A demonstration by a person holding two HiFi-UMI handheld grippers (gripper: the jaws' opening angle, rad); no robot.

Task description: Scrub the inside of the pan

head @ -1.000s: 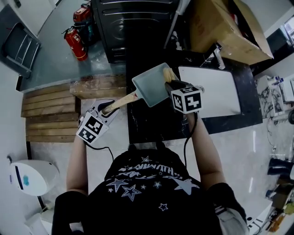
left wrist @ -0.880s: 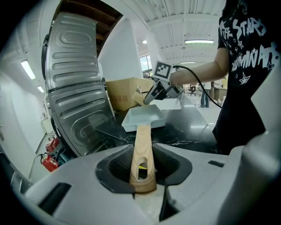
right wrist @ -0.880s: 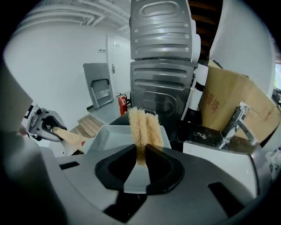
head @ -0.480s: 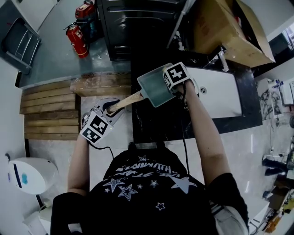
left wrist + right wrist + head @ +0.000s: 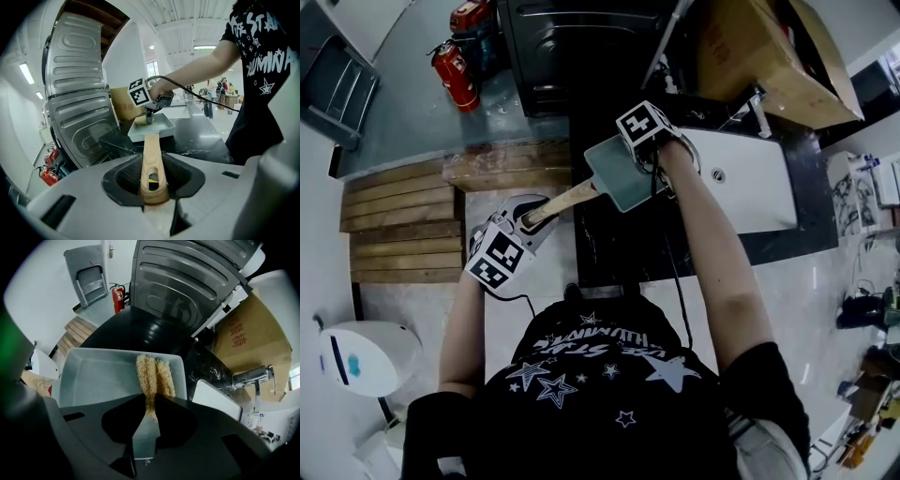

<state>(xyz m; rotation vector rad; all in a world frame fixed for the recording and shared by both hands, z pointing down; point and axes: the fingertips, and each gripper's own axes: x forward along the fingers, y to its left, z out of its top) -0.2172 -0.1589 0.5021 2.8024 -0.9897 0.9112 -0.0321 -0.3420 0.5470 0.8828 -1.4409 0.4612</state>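
Now, scrubber [image 5: 152, 373] poised in pan [image 5: 98, 373]

Up close, the left gripper [image 5: 152, 185] clamps the wooden handle [image 5: 152, 150], whose long axis runs straight out to the pan over the black counter [image 5: 619, 246]. Beyond, the right gripper [image 5: 147, 401], clenched on the fibrous scrubber, points steeply down into its far side.

Our left gripper [image 5: 151, 183] had both jaws closed on the wooden handle [image 5: 152, 154] of the square grey pan [image 5: 158, 127], which reached out over the black counter [image 5: 201, 140]. Our right gripper [image 5: 149, 116], marker cube uppermost, pointed down into the pan's far left corner, a tan scrub pad [image 5: 140, 120] at its tip. A ribbed metal door [image 5: 77, 108] rose at the left, with a cardboard box [image 5: 123, 107] behind the pan.
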